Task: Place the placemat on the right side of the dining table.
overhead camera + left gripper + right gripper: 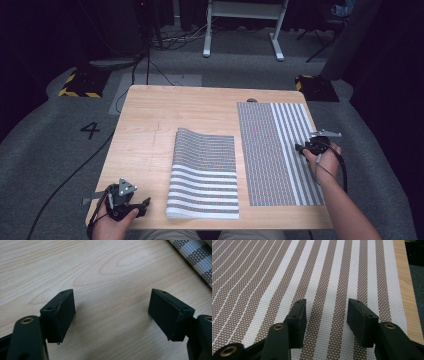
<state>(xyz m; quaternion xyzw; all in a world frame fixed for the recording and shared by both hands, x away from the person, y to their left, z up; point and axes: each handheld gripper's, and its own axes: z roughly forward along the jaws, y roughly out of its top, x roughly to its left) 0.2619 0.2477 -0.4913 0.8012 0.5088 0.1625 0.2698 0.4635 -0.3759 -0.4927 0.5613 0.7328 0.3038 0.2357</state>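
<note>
The wooden desk (150, 115) carries two woven mats, and everything here is placed from the flat mat (265, 155), the largest thing on it. That flat mat lies fully unrolled along the right part of the desk, brown mesh on its left half and white stripes toward its right edge, which runs just inside the desk's right rim.

Just to the left of the flat mat, apart from it by a narrow strip of bare wood, lies the folded mat (204, 172), doubled over with its rounded fold at the far end and its striped end at the near desk edge.

The right hand-held gripper (302, 147) hovers over the striped right part of the flat mat, about halfway along its length. In the right gripper view its jaws stand spread, with nothing between the pads and the stripes of the mat (324, 277) running away beneath them.

The left hand-held gripper (146, 202) sits well to the left of the flat mat, beyond the folded mat, at the near left corner of the desk. Its jaws are spread wide over bare wood (110, 277), empty.
</note>
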